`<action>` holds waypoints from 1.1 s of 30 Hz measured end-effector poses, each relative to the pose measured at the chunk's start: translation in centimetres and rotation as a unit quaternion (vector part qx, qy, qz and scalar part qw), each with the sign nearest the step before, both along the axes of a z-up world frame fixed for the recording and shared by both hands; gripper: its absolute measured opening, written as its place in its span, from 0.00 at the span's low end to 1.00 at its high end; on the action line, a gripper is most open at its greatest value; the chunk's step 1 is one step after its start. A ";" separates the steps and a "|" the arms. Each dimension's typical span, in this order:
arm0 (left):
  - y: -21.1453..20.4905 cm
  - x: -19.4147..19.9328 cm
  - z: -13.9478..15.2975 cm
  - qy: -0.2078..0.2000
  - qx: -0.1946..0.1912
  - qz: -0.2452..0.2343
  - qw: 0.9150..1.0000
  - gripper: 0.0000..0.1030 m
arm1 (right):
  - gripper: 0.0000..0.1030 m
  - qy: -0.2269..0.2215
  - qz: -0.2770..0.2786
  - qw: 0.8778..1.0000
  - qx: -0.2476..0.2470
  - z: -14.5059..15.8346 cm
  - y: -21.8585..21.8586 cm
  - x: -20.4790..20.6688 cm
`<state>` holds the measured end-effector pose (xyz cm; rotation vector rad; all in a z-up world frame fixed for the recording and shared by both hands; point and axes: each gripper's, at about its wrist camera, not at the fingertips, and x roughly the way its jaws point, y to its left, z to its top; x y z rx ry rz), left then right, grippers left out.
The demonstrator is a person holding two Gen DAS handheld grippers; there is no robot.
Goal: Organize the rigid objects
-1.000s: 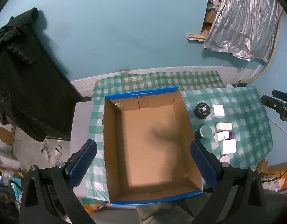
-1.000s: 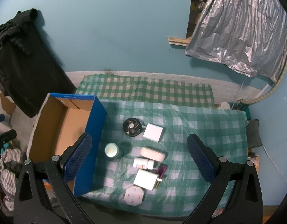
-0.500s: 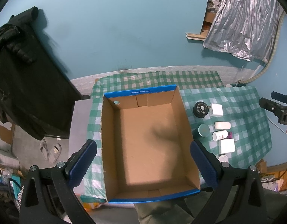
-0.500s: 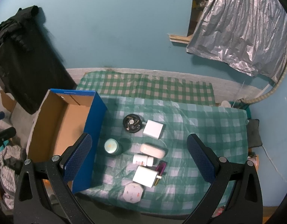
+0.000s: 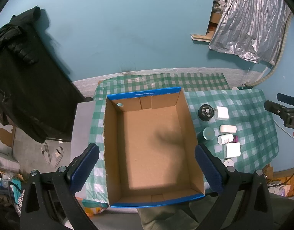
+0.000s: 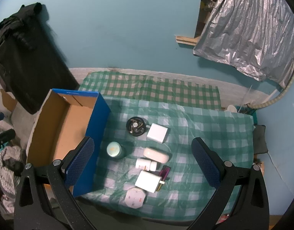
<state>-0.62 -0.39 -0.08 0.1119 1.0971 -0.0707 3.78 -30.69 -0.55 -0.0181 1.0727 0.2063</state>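
Note:
An open blue cardboard box (image 5: 150,145) with a bare brown inside stands at the table's left (image 6: 60,134). Right of it lie several small objects: a black round ashtray (image 6: 135,126), a white square box (image 6: 157,133), a teal-lidded jar (image 6: 114,149), a white oblong case (image 6: 155,154), a white pill bottle (image 6: 146,164), a purple lipstick (image 6: 164,172), a larger white box (image 6: 148,181) and a white octagonal piece (image 6: 134,198). My left gripper (image 5: 147,168) is open, high above the box. My right gripper (image 6: 141,163) is open, high above the objects.
A green checked cloth (image 6: 204,134) covers the table. A black jacket (image 5: 22,76) hangs at the left on the blue wall. Silver foil sheeting (image 6: 252,38) hangs at the upper right. Slippers (image 5: 52,153) lie on the floor at the left.
Both grippers have risen a little, so the box and the objects look slightly smaller and lower. Nothing on the table has moved.

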 end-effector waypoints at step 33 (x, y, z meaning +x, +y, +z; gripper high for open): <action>-0.4 0.0 -0.3 0.003 0.004 -0.007 1.000 0.98 | 0.99 0.002 0.001 1.000 0.000 0.1 0.1 0.1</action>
